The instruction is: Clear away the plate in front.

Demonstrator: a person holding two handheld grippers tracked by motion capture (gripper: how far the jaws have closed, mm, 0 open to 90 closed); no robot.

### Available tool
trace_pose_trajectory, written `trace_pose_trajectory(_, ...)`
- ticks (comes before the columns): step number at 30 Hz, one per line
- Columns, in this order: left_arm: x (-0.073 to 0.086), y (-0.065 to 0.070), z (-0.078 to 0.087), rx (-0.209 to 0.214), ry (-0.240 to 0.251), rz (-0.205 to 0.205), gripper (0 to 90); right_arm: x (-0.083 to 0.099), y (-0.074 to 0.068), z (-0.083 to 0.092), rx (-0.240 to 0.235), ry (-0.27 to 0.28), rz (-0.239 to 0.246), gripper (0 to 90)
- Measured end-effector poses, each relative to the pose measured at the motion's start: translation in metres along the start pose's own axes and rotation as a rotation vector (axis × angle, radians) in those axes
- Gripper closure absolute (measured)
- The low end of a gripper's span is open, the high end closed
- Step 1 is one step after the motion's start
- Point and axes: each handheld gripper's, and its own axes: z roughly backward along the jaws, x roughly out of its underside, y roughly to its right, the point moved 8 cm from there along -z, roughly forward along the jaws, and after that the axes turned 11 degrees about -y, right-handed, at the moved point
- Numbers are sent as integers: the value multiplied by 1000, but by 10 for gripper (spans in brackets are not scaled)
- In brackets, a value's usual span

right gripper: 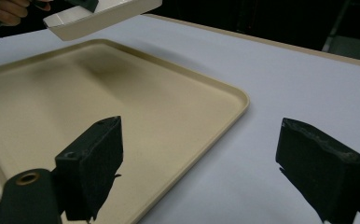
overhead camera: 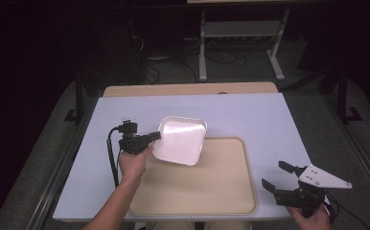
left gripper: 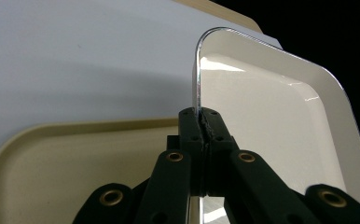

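Observation:
A white square dish [overhead camera: 180, 140] hangs in the air over the far left corner of the beige tray [overhead camera: 221, 191]. My left gripper [overhead camera: 157, 136] is shut on its left rim; in the left gripper view the jaws pinch the dish's edge [left gripper: 197, 93] at my left gripper [left gripper: 205, 122]. The dish [right gripper: 99, 16] floats above the tray [right gripper: 169, 107] in the right gripper view, tilted. My right gripper [overhead camera: 278, 176] stands open near the table's front right corner, off the tray, with nothing between its fingers [right gripper: 94, 163].
The tray lies on a white table top [overhead camera: 250, 115] with a wooden strip [overhead camera: 188, 89] at the far edge. Beyond the table are a metal stand [overhead camera: 240, 33] and cables on a dark floor.

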Motion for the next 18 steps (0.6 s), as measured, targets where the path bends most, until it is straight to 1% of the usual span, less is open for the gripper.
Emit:
trace_pose_trajectory(3, 6, 0, 2, -2, 20, 12, 886, 0, 0, 0, 0, -2, 3, 138)
trace_pose_trajectory(6, 12, 1, 4, -14, 38, 20, 886, 0, 0, 0, 0, 1, -1, 138)
trace_pose_trajectory(7, 17, 1, 4, -1, 46, 37, 887, 0, -1, 1, -2, 2, 2, 138)
trace_pose_trajectory(8, 17, 1, 4, -1, 46, 37, 887, 0, -1, 1, -2, 2, 2, 138)
trace_pose_trajectory(9, 23, 0, 2, 12, 36, 58, 887, 0, -1, 0, -4, -2, 5, 138)
trace_pose_trajectory(10, 23, 0, 2, 12, 36, 58, 887, 0, -1, 0, -4, -2, 5, 138)
trace_pose_trajectory(12, 29, 0, 0, -1, 35, 64, 887, 0, -1, -1, -4, -5, 8, 138)
trace_pose_trajectory(15, 35, 2, 0, -12, 56, 80, 887, 0, -2, 0, -4, -5, 11, 138)
trace_pose_trajectory(18, 41, 5, -2, -28, 58, 68, 886, 0, -2, -1, -7, -7, 9, 138)
